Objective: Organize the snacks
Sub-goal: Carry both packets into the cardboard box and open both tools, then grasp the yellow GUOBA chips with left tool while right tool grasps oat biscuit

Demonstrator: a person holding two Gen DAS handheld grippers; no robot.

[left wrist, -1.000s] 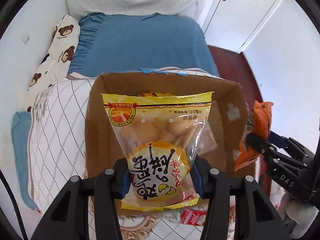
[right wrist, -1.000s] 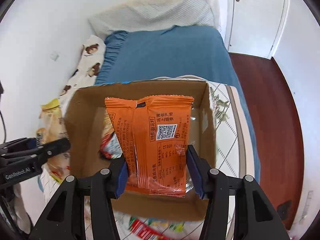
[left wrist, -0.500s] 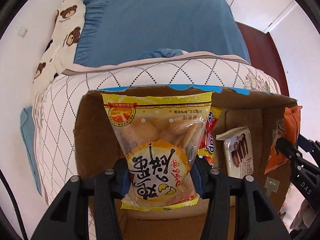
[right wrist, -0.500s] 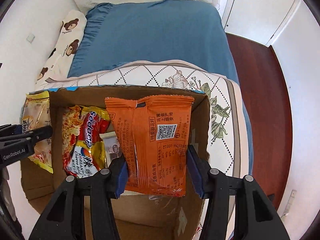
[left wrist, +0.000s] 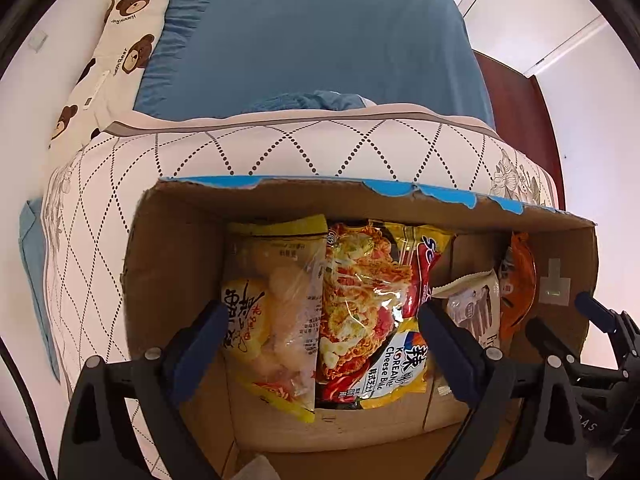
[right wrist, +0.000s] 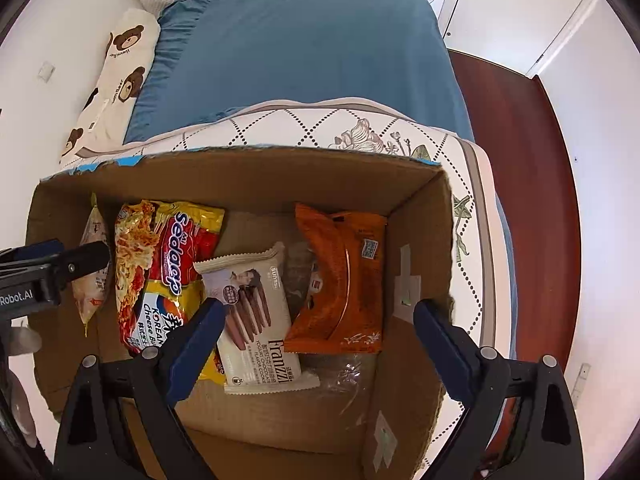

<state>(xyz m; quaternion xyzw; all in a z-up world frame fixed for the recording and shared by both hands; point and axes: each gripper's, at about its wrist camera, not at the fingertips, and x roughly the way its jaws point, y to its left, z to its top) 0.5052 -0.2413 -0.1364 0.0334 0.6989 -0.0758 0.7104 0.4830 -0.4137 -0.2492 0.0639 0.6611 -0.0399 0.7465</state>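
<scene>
An open cardboard box (left wrist: 172, 280) (right wrist: 416, 216) sits on a quilted bed cover. Inside lie a yellow pastry bag (left wrist: 272, 300) (right wrist: 94, 280), a red-yellow noodle pack (left wrist: 372, 312) (right wrist: 160, 272), a white Franzzi cookie pack (right wrist: 256, 320) (left wrist: 476, 308) and an orange snack bag (right wrist: 344, 280) (left wrist: 518, 284). My left gripper (left wrist: 320, 316) is open and empty above the yellow bag and the noodles. My right gripper (right wrist: 316, 316) is open and empty above the cookie pack and the orange bag.
The quilted cover (left wrist: 304, 148) lies over a bed with a blue sheet (left wrist: 312, 40) and a bear-print pillow (left wrist: 116, 40). A dark red floor (right wrist: 520, 160) and white doors are to the right. Each gripper shows at the edge of the other's view.
Both grippers have opened and let go: the yellow bag now lies at the box's left, the orange bag at its right. Both cameras have moved closer over the box.
</scene>
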